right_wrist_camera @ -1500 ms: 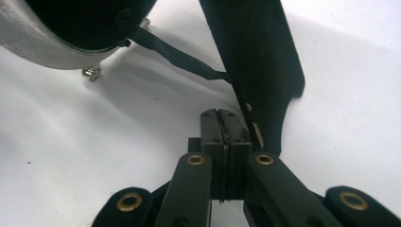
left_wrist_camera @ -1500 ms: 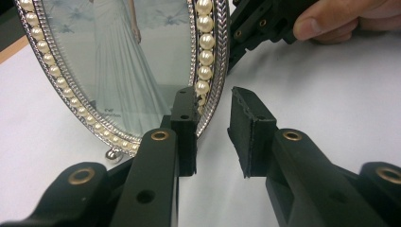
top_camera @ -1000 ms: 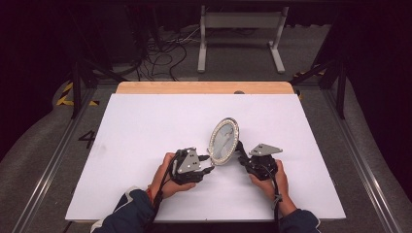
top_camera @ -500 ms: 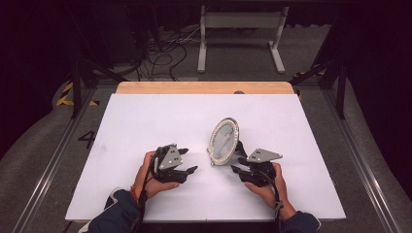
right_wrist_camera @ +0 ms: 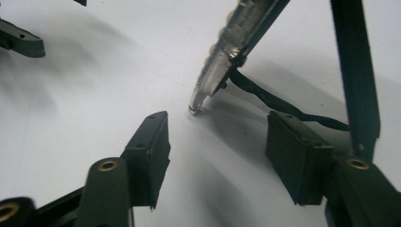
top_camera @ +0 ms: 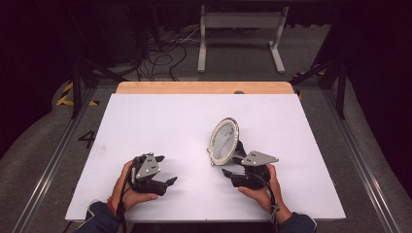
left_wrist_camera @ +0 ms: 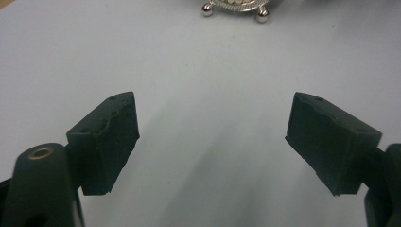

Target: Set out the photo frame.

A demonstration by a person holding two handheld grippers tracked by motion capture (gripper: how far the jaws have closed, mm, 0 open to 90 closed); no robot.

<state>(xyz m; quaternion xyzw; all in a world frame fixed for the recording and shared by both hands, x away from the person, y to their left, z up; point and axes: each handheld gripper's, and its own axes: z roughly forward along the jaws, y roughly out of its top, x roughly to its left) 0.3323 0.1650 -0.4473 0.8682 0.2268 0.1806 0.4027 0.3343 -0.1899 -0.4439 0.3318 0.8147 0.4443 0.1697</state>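
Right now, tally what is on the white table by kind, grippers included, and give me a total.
Oval framed mirror, standing on its feet: 1
Handheld grippers: 2, the left gripper and the right gripper, both with fingers apart and nothing between them
White table itself not counted
Total: 3

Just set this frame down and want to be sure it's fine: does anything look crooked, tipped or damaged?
Nothing stands out. The oval frame stands propped on its back stand on the white table, leaning back as such frames do, clear of both open grippers.
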